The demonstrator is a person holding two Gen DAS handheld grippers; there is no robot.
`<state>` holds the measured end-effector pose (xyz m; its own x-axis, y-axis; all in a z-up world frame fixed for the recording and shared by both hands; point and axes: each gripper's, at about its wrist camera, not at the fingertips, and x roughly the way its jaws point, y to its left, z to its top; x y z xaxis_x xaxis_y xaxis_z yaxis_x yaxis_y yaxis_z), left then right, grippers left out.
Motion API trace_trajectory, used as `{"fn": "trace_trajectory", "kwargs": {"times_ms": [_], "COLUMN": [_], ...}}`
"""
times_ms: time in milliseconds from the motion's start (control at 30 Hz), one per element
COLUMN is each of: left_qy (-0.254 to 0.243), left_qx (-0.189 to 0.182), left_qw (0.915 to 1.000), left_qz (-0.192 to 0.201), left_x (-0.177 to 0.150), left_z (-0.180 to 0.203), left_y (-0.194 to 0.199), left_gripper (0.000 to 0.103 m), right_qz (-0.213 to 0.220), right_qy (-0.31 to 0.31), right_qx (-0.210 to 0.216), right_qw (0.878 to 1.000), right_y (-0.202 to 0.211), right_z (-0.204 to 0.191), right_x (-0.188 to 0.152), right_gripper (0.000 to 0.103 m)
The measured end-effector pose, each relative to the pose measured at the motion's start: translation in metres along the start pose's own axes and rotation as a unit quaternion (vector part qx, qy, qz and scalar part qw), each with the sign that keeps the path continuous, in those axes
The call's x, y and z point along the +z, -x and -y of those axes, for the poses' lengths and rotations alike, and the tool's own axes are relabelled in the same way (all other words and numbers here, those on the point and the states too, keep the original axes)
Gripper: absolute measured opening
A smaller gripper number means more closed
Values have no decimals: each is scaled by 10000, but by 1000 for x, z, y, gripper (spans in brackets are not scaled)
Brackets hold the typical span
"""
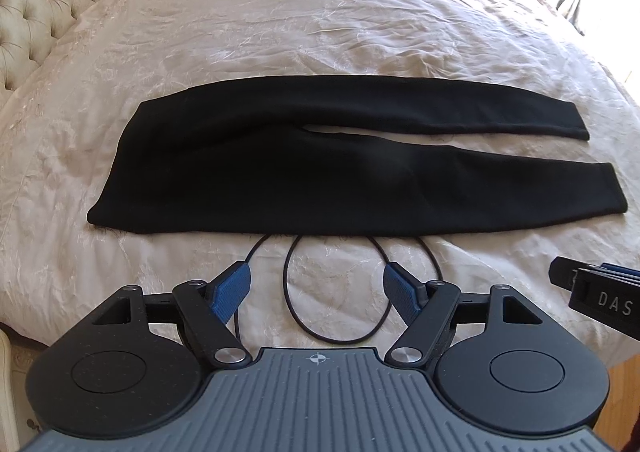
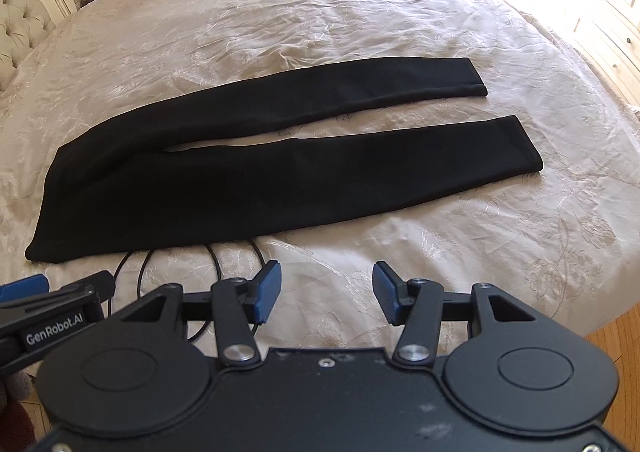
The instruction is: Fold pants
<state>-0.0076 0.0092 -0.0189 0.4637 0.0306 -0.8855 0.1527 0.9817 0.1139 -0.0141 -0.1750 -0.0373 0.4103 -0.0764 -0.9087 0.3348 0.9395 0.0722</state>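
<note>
Black pants (image 1: 280, 168) lie flat on the bed, waist to the left, two legs stretching right with a narrow gap between them. They also show in the right wrist view (image 2: 248, 168). My left gripper (image 1: 316, 288) is open and empty, hovering above the bedspread just in front of the pants' near edge. My right gripper (image 2: 326, 290) is open and empty, in front of the near leg. The right gripper's body shows at the right edge of the left wrist view (image 1: 600, 292).
A cream embroidered bedspread (image 1: 320, 24) covers the bed. A black cable (image 1: 340, 292) loops on it between the grippers and the pants. A tufted headboard (image 1: 36, 0) stands at the left. The bed's right edge drops to a wood floor (image 2: 616, 336).
</note>
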Motion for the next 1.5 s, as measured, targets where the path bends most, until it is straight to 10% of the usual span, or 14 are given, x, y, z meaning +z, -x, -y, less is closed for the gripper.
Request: {"fn": "trace_trajectory", "kwargs": {"times_ms": [1500], "left_qy": [2], "left_qx": [33], "left_qw": [9997], "left_qz": [-258], "left_x": [0], "left_z": [6], "left_y": [-10], "left_gripper": [73], "right_qz": [-116], "right_qy": [68], "right_qx": [71], "right_qw": [9999], "right_y": [-8], "right_z": [-1], "right_x": [4], "right_gripper": [54]}}
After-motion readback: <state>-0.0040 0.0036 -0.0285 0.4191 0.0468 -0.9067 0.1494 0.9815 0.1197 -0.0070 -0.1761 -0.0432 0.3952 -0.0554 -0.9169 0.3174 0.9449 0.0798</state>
